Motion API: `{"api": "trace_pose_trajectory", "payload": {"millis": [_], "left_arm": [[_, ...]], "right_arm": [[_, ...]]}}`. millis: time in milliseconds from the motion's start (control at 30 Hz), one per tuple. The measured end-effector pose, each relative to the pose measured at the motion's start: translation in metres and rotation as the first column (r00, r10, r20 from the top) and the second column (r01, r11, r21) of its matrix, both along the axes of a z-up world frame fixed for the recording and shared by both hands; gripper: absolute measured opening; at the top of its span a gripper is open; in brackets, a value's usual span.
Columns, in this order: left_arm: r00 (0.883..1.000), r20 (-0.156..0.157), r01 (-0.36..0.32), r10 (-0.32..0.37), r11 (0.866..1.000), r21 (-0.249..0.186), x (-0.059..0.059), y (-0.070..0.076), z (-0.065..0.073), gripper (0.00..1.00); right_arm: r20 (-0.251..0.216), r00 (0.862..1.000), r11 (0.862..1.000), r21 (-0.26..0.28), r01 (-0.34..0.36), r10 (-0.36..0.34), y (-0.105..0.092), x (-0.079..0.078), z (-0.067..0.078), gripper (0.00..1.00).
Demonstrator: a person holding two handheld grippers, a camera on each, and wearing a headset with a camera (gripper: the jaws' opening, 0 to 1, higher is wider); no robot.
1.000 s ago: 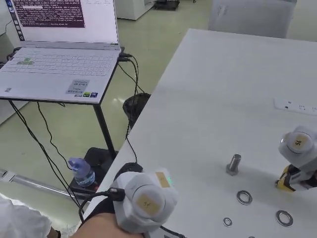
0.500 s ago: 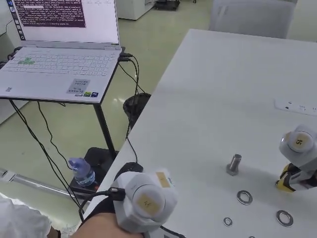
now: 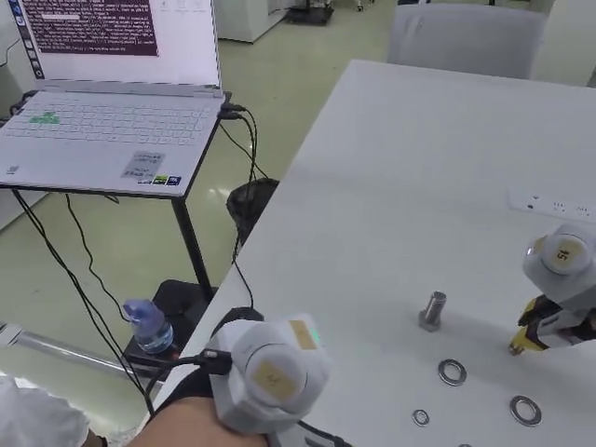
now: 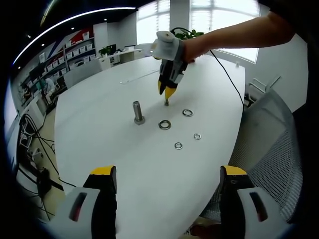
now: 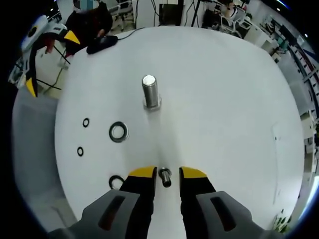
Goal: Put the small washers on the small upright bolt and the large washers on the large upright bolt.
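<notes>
A large upright bolt (image 3: 432, 310) (image 5: 150, 91) (image 4: 137, 112) stands on the white table (image 3: 419, 186). Two large washers (image 3: 453, 372) (image 3: 525, 408) and a small washer (image 3: 421, 417) lie flat in front of it. The left gripper view shows two small washers (image 4: 178, 145) (image 4: 197, 136). The small upright bolt (image 5: 164, 177) (image 4: 166, 103) stands right of the large one. My right gripper (image 5: 167, 174) (image 3: 518, 345) points down just over it, jaws a narrow gap apart with the bolt head showing between them. My left gripper (image 4: 167, 174) (image 3: 270, 372) hangs wide open off the table's near corner, holding nothing.
A laptop (image 3: 102, 112) sits on a black stand left of the table, with cables and a water bottle (image 3: 147, 324) on the floor below. A white power strip (image 3: 554, 205) lies on the table behind the right gripper. A grey chair (image 3: 466, 37) stands at the far end.
The head view has shifted slightly. Neither gripper has visibly moved relative to the bolts and washers.
</notes>
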State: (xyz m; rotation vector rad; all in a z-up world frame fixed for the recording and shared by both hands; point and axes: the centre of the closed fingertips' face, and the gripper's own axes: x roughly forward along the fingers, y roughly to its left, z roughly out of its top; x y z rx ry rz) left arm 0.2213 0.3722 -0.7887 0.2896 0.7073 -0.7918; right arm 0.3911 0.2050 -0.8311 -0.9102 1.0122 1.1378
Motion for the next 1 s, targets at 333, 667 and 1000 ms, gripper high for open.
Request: {"api": "trace_pose_trajectory", "payload": {"millis": [333, 667, 1000], "left_arm": [[1.0, -0.008, 0.007, -0.007, 1.0, 0.015, 0.0, 0.0, 0.0, 0.88], [1.0, -0.004, 0.015, -0.015, 1.0, 0.012, 0.001, -0.002, 0.001, 0.88], [1.0, -0.001, 0.017, -0.017, 1.0, 0.015, 0.005, -0.003, 0.002, 0.9]], "right_arm": [[0.015, 0.999, 0.998, 0.047, -0.035, 0.035, 0.022, -0.007, 0.02, 0.25], [0.023, 0.996, 0.994, 0.063, -0.085, 0.084, 0.034, -0.029, 0.028, 0.26], [-0.01, 0.995, 0.99, 0.097, -0.099, 0.101, 0.038, -0.058, 0.033, 0.26]]}}
